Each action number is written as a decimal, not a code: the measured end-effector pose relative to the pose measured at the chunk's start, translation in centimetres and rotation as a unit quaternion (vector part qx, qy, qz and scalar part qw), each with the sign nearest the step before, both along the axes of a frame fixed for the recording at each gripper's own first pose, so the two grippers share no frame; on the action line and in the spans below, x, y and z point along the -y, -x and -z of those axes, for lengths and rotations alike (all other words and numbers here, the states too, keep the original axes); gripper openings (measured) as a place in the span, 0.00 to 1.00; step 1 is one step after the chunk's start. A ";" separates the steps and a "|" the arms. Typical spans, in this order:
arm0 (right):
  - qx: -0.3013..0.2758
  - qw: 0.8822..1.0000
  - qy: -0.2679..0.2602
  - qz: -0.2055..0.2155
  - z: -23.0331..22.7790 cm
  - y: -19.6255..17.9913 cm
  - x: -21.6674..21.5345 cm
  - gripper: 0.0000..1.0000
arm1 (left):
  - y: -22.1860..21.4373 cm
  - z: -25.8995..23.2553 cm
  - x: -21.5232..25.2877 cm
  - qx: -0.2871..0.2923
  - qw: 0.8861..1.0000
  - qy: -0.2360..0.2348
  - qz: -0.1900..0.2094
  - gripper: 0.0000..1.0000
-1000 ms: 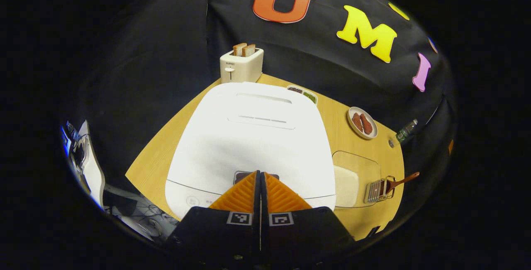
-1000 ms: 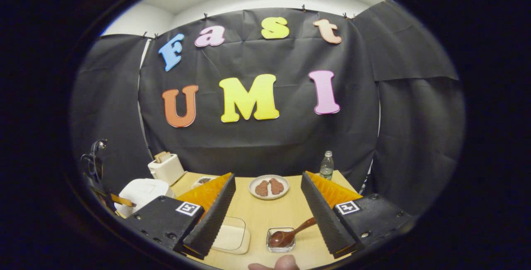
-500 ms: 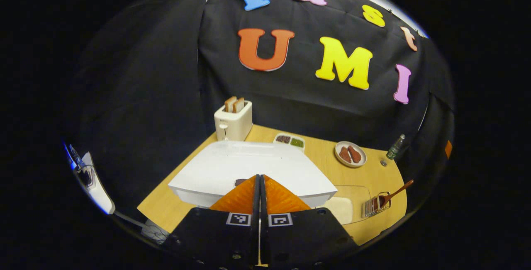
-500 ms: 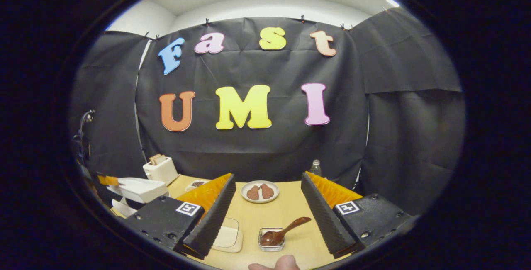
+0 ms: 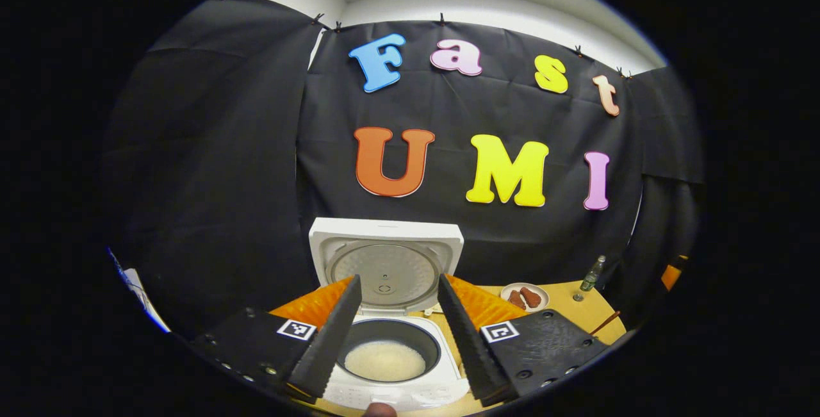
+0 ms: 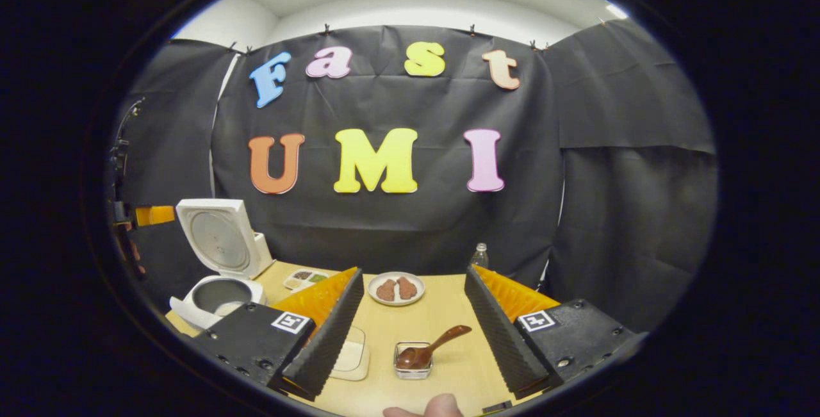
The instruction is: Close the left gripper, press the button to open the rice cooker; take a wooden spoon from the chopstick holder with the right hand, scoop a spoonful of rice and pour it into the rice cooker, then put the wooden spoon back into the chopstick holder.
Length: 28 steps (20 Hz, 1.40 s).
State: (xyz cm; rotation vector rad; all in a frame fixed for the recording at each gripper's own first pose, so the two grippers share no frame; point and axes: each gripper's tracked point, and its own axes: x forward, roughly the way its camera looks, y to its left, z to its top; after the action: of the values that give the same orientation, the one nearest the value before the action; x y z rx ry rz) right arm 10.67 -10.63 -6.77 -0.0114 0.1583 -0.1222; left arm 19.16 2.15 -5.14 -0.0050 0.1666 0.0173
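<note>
- The rice cooker (image 5: 391, 366) stood on the worktop (image 6: 435, 321) with its lid (image 5: 386, 266) raised upright; white rice (image 5: 384, 360) lay in the inner pot.
- The left gripper (image 5: 396, 330) hung in front of the cooker, jaws open and holding nothing.
- The right gripper (image 6: 413, 327) was held above the worktop, jaws open and empty.
- The wooden spoon (image 6: 428, 350) rested in the chopstick holder (image 6: 413, 366), handle tilted to the right, between the right gripper's fingers in the right gripper view.

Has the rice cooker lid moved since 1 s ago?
Yes. The rice cooker lid has swung up from flat to upright behind the pot, rising against the table in the right gripper view. The left hand-held gripper is now open.
</note>
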 end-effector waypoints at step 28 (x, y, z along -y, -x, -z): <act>-0.194 0.975 -0.109 0.002 23.8 -7.9 6.1 0.94 | 6.1 0.6 3.7 -0.003 0.999 -0.009 -0.047 0.94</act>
State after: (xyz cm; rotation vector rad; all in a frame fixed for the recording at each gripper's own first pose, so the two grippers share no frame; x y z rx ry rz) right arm 18.56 -16.71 -30.58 0.1859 0.5619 -0.1040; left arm 13.09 -1.53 -5.70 0.0051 0.1717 0.1117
